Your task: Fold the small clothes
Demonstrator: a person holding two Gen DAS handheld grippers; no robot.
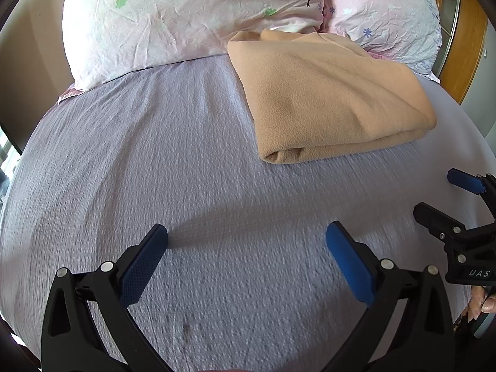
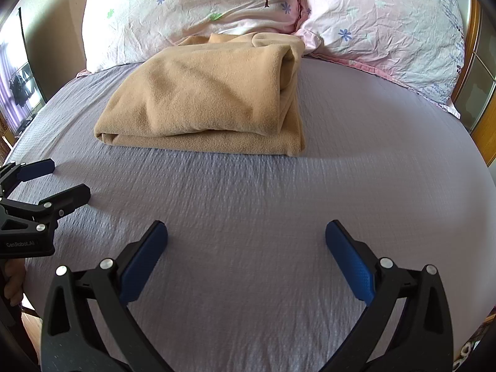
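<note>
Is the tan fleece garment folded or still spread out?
Folded. The tan fleece garment lies as a compact stacked rectangle on the bed sheet, with layered edges showing along its near side.

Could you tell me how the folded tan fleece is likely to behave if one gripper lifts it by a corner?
The tan fleece looks soft and layered, so it would probably droop and unfold. Its fuzzy surface suggests little slipping. Pushed over the bedsheet, it would likely bunch.

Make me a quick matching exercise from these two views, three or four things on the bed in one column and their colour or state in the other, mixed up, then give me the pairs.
1. folded cloth
2. bedsheet
3. pillows
4. left gripper

A. pale pink with flower print
B. open, holding nothing
C. tan, lying near the pillows
D. lavender, textured

Pairs: 1-C, 2-D, 3-A, 4-B
</note>
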